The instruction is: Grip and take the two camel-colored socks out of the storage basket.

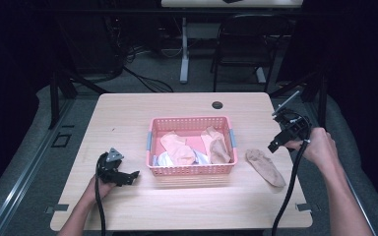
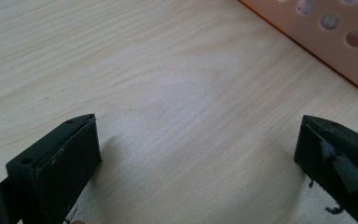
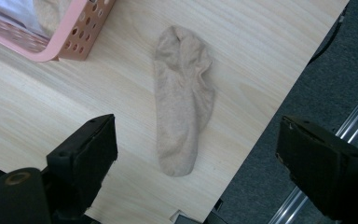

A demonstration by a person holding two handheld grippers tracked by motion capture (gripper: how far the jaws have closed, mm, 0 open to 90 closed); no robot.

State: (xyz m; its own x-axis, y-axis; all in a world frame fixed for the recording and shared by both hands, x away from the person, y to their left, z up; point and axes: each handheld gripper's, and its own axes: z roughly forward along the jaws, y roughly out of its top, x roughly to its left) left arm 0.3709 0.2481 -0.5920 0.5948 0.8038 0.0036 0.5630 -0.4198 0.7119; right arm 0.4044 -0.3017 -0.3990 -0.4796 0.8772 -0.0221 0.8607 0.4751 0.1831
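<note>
**One sock on the table, jaws empty**

Your right gripper [image 3: 196, 154] hovers with jaws spread wide, gripping nothing, above the beige sock [image 3: 182, 98], which lies flat just right of the pink basket [image 1: 192, 169]. Your left gripper [image 2: 198, 154] rests wide apart and empty on the table [image 1: 128, 113].

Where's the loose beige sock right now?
In the high view the beige sock lies flat on the table, just right of the pink basket and near the table's right edge, below the open right tongs.
</note>
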